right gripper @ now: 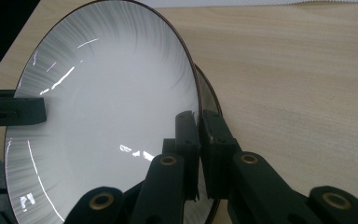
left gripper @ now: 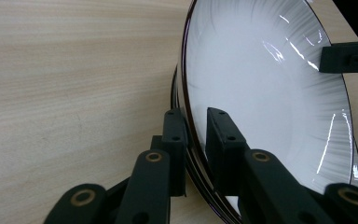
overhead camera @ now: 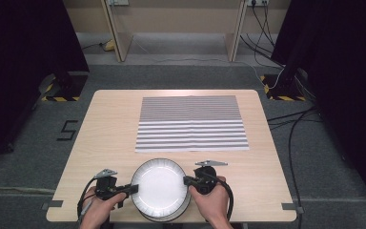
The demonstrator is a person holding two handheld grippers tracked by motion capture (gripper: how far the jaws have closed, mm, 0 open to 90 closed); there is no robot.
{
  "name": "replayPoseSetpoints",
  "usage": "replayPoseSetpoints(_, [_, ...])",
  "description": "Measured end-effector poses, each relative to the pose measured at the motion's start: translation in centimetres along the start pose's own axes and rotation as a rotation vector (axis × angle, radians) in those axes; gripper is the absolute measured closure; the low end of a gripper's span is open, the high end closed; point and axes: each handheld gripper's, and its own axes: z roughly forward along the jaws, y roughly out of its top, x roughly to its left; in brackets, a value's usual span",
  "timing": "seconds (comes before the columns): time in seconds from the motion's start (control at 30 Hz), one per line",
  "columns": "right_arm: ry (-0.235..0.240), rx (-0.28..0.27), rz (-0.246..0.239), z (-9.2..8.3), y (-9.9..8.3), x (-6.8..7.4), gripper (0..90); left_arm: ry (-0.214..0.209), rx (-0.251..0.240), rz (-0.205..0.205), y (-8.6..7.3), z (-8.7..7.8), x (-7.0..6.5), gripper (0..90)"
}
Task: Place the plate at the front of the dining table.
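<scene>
I've got the round white glazed plate with the dark rim and grey brushed streaks (overhead camera: 159,187) at the near edge of the light wooden desk (overhead camera: 100,129), centred between my hands. It's the top one of a stack: a second dark rim peeks out under it in the left gripper view (left gripper: 176,100) and in the right gripper view (right gripper: 210,93).

Left hand-held gripper (overhead camera: 132,189) is pinched on the plate's left rim, one pad under the lip, one on the inner face. Right hand-held gripper (overhead camera: 187,181) is clamped on the right rim the same way, jaws almost together since the rim is thin. Gripping opposite sides keeps the plate balanced and stops it from tipping. A single edge grip on glazed ceramic would likely slip or twist.

The grey-and-white striped cloth mat (overhead camera: 191,123) lies flat further back, mid-desk, well apart from the plate. My guess is that's the drop zone, which would explain why it's spread out and bare.

Main risk as I see it: uneven lift between the two sides, or the lower plate dragging along.
</scene>
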Motion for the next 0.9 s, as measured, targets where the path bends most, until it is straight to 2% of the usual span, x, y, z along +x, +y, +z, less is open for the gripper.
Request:
replayPoseSetpoints(0.27, [-0.006,-0.071,-0.029,-0.4,0.3,0.5,87.6,0.021,-0.085,0.003,1.0,-0.7,-0.1,83.4])
replayPoseSetpoints(0.53, [-0.032,-0.116,-0.051,-0.6,0.3,0.5,87.6,0.023,-0.136,0.016,1.7,-0.5,-0.3,84.9])
replayPoseSetpoints(0.6, [-0.045,-0.142,-0.068,-0.8,0.4,0.6,87.7,0.028,-0.157,0.035,1.9,-0.6,-0.5,85.3])
replayPoseSetpoints(0.77, [-0.056,-0.163,-0.084,-0.9,0.5,0.7,87.7,0.029,-0.176,0.055,2.2,-0.5,-0.6,85.5])
replayPoseSetpoints(0.9, [-0.071,-0.182,-0.094,-1.1,0.6,0.6,87.7,0.02,-0.182,0.053,2.5,-0.2,-0.7,85.5])
